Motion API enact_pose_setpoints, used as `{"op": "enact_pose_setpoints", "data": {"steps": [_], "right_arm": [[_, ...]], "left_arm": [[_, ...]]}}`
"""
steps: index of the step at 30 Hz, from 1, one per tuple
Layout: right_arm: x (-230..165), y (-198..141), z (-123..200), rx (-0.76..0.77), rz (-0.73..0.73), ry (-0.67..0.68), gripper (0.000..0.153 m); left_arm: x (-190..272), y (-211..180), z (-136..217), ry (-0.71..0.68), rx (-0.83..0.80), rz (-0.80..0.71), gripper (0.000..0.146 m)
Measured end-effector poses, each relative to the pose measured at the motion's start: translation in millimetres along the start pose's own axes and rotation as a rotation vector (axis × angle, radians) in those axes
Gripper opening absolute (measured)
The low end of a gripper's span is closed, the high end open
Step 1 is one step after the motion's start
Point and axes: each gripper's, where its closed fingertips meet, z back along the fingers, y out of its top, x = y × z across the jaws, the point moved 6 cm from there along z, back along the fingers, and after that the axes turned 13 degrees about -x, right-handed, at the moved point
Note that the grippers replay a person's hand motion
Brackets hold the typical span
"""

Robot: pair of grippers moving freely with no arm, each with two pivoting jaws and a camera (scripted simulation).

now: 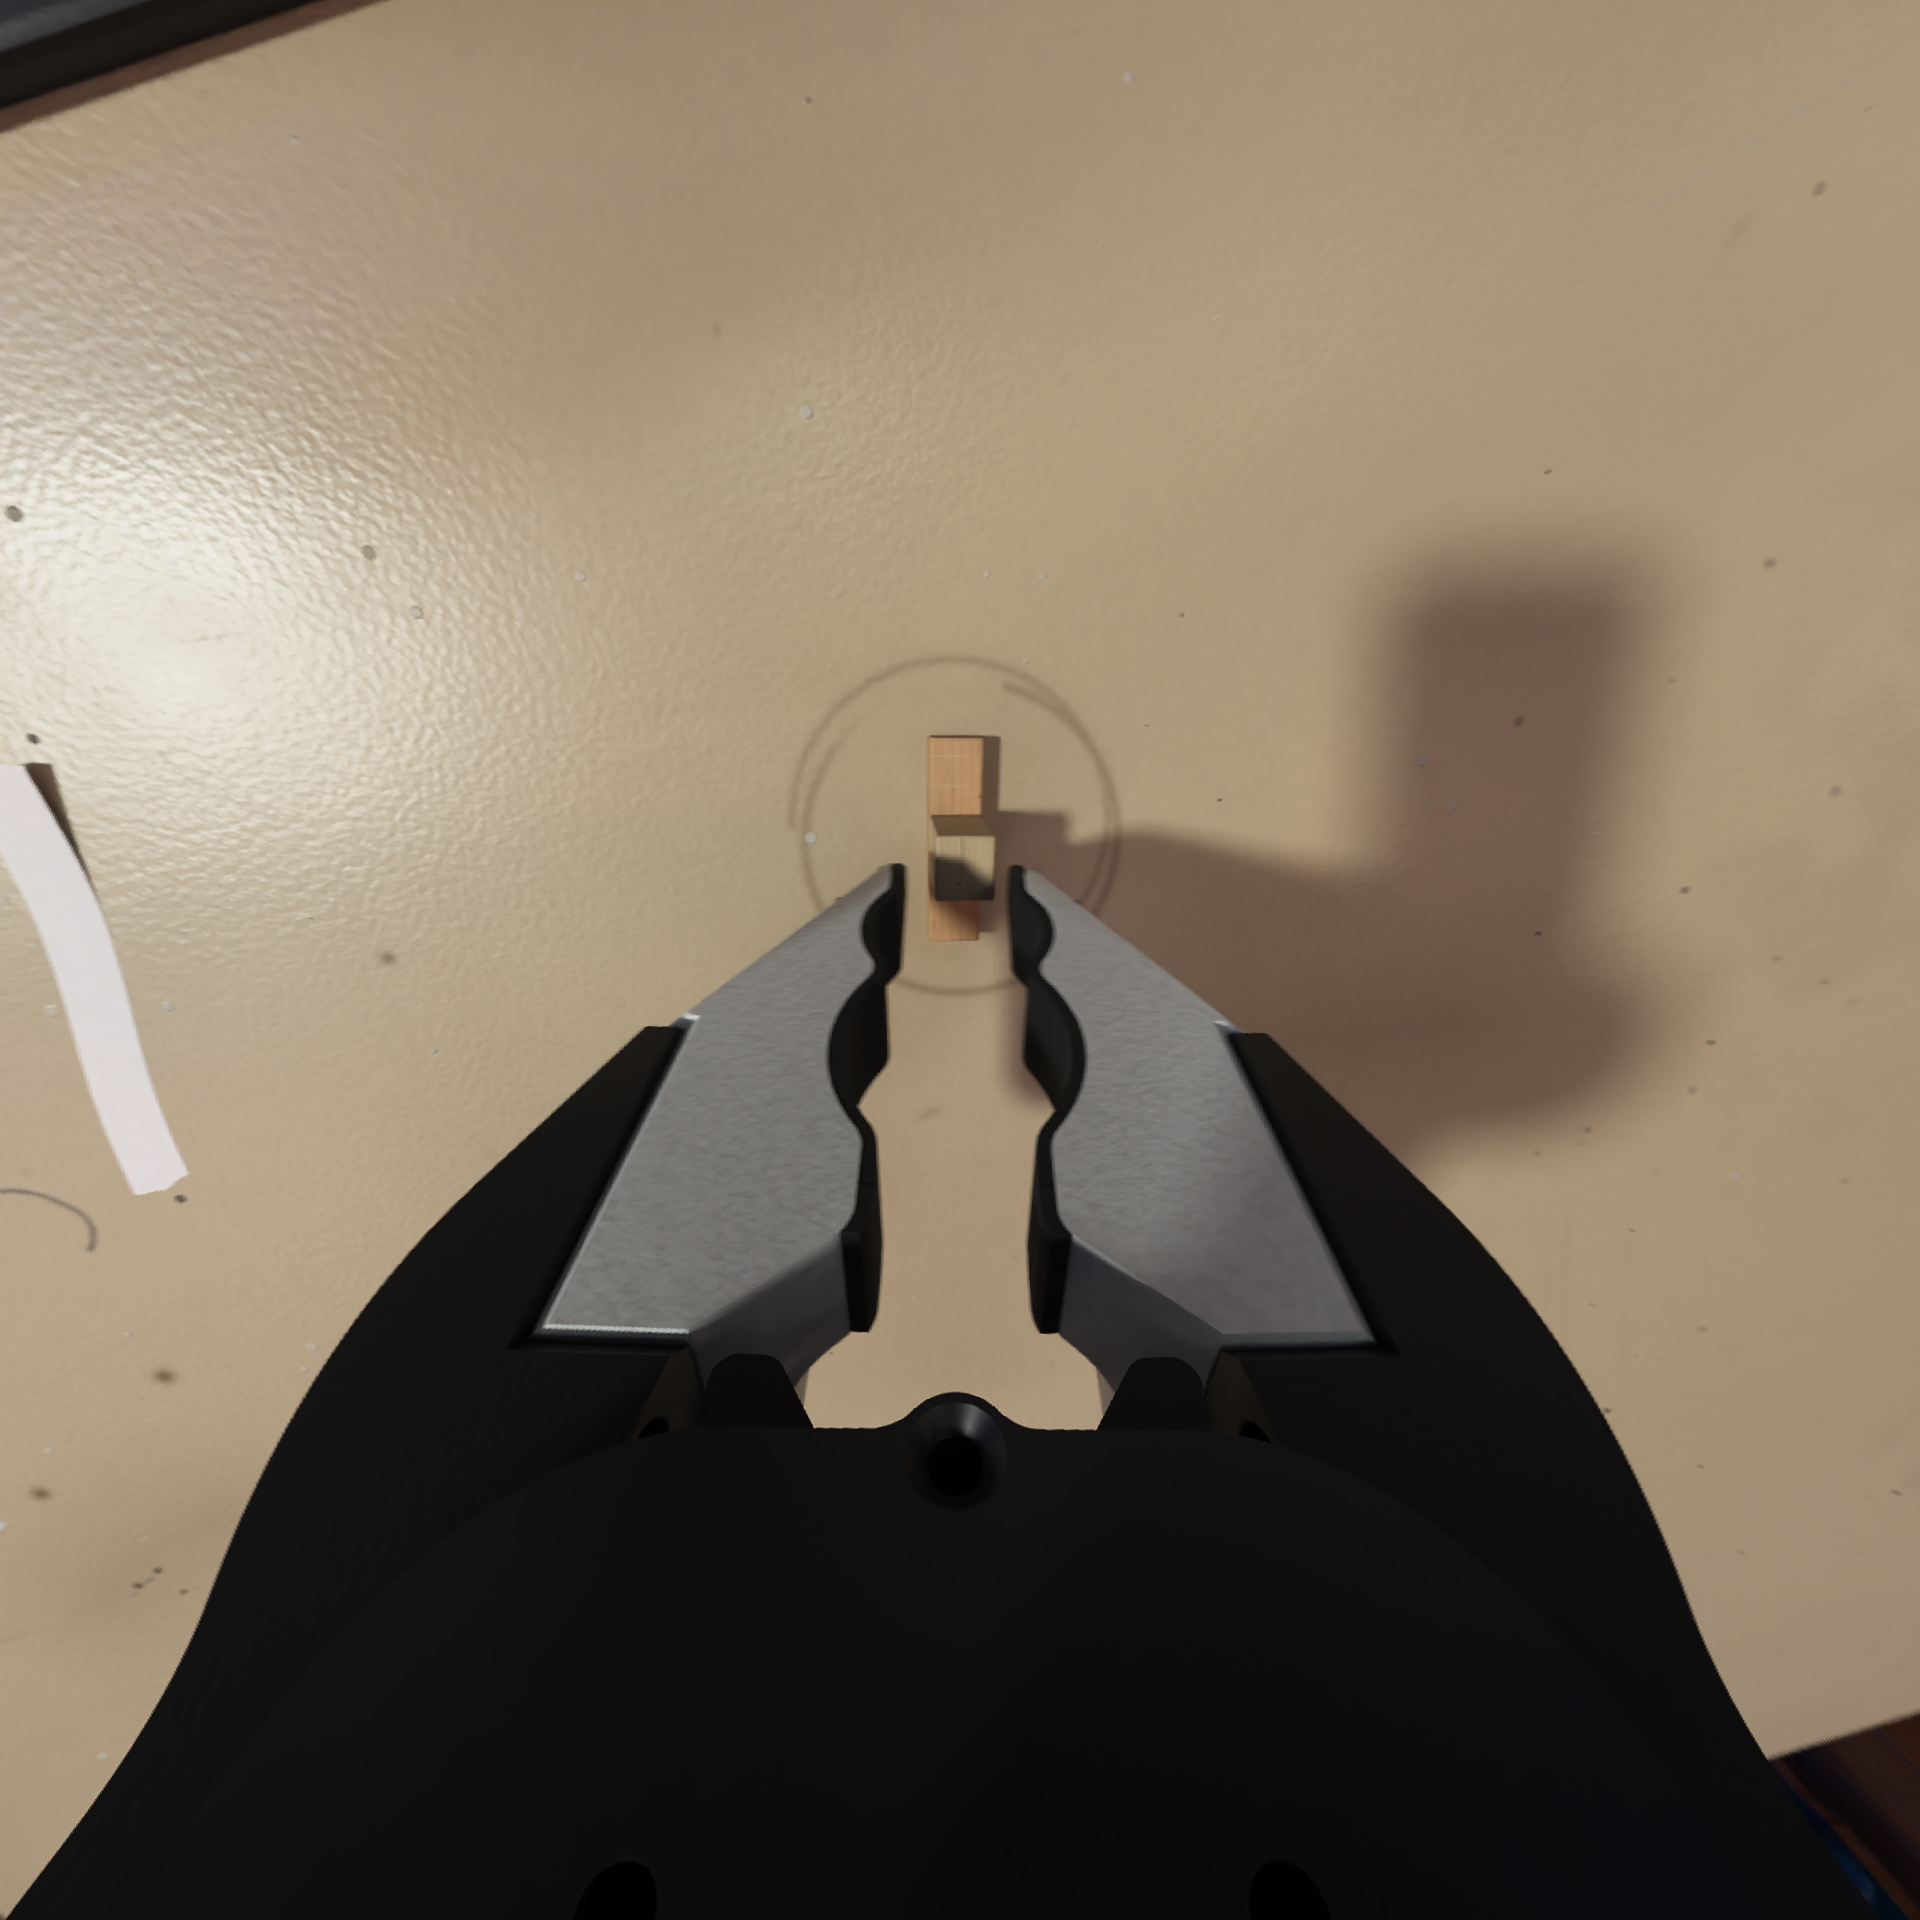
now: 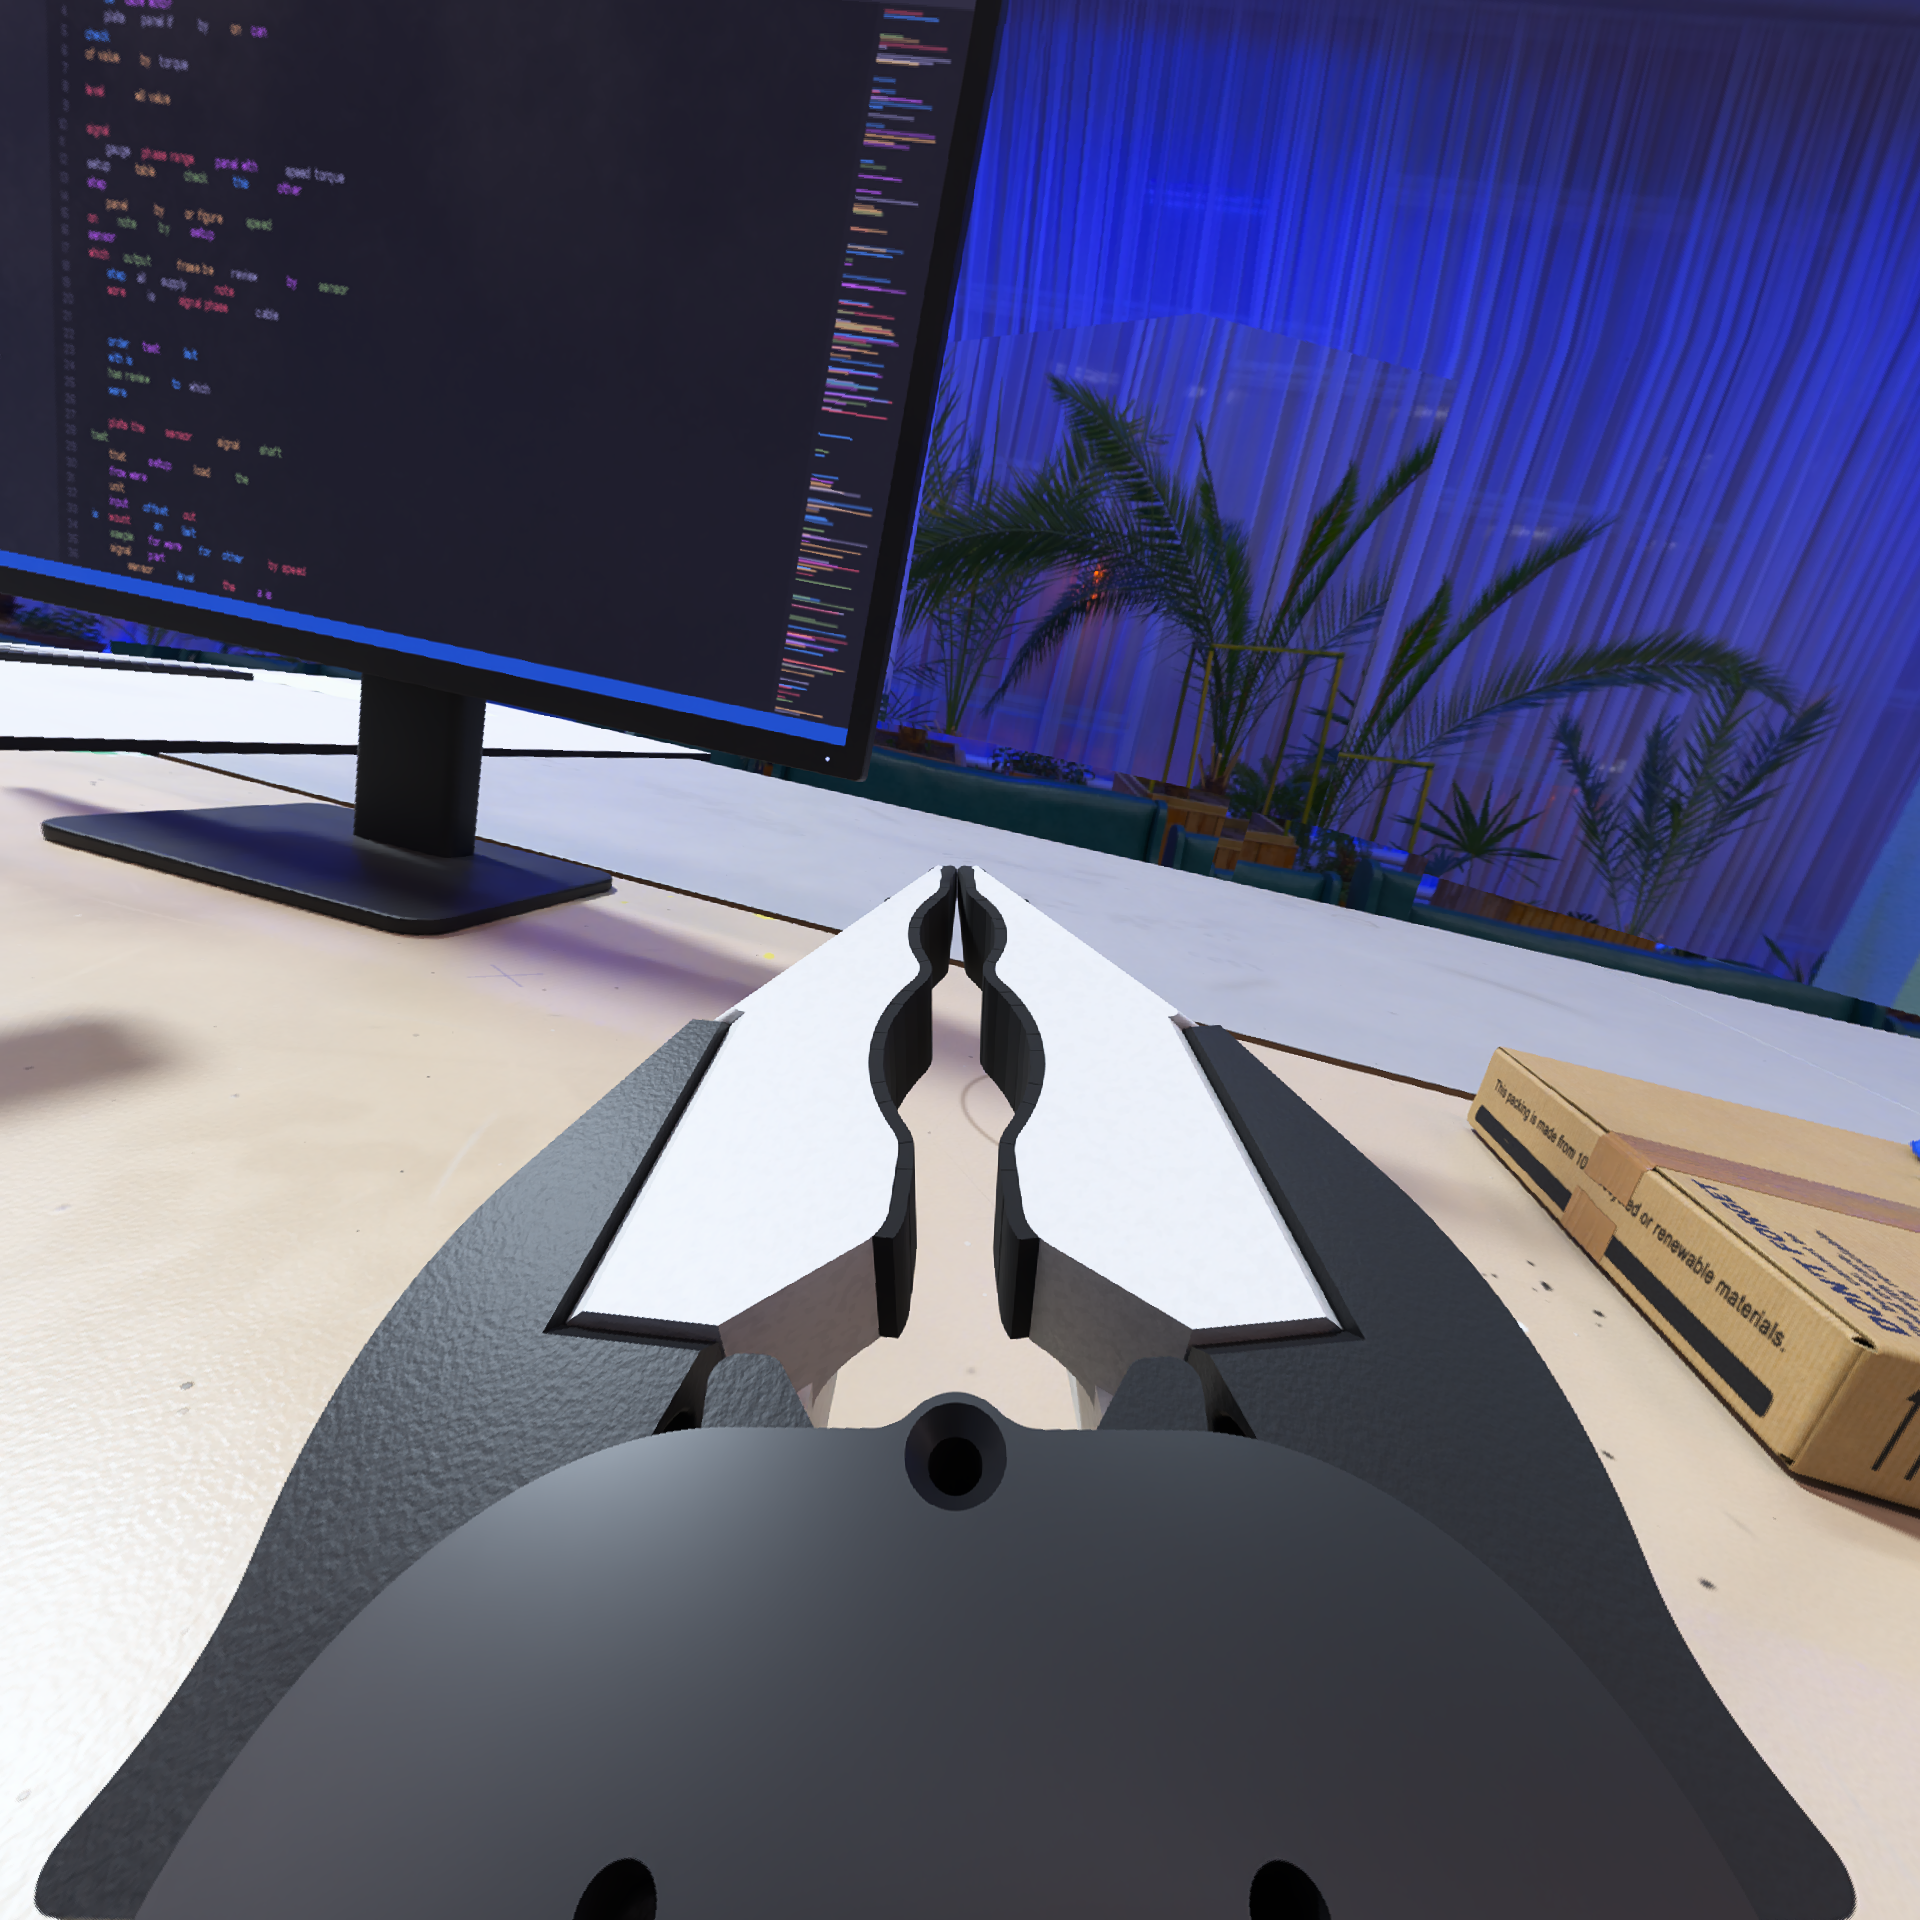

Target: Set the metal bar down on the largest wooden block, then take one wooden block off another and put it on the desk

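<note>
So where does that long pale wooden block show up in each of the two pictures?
Left wrist view: the long pale wooden block lies at centre, just beyond the open left gripper.
Right wrist view: not in it.
Shared landmark: the beige speckled desk.

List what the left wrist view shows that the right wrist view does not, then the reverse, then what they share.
Only the left wrist view: a long pale wooden block lying on the desk with a small dark metal bar across it, a white paper strip, and the open left gripper above the block.

Only the right wrist view: a dark computer monitor, a brown cardboard box, palm plants, and the shut, empty right gripper.

Both: the beige desk surface.
</note>
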Motion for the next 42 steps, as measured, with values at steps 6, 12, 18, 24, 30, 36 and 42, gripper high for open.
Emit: {"op": "enact_pose_setpoints", "data": {"steps": [6, 12, 18, 24, 30, 36, 42], "right_arm": [[0.4, 0.2, -1.0, 0.002, -0.012, -0.002, 0.0], [1.4, 0.8, -2.4, 0.001, -0.01, -0.021, 0.0], [18.4, 2.3, 0.0, 0.009, 0.0, -0.1, 0.0], [31.1, -1.5, 0.5, -0.005, -0.053, -0.142, 0.0], [20.8, -1.1, -5.2, -0.014, -0.009, -0.105, 0.0], [19.0, -2.5, -7.9, -0.026, -0.021, -0.088, 0.0], [17.9, -2.7, -7.9, -0.026, -0.019, -0.084, 0.0]], "left_arm": [[2.8, -0.6, 23.5, 0.08, 0.1, -0.032, 0.01], [125.8, -20.5, 111.2, -0.107, 0.474, -0.311, 0.01], [256.1, -36.0, 56.6, -0.124, 0.298, -0.659, 0.01], [285.3, -13.6, -19.1, -0.061, 0.209, -0.646, 0.01], [293.8, -13.2, -39.9, -0.022, 0.151, -0.671, 0.01], [294.5, -14.6, -42.0, -0.041, 0.2, -0.669, 0.033], [295.0, -45.8, 21.2, -0.142, 0.39, -0.702, 0.04]]}}
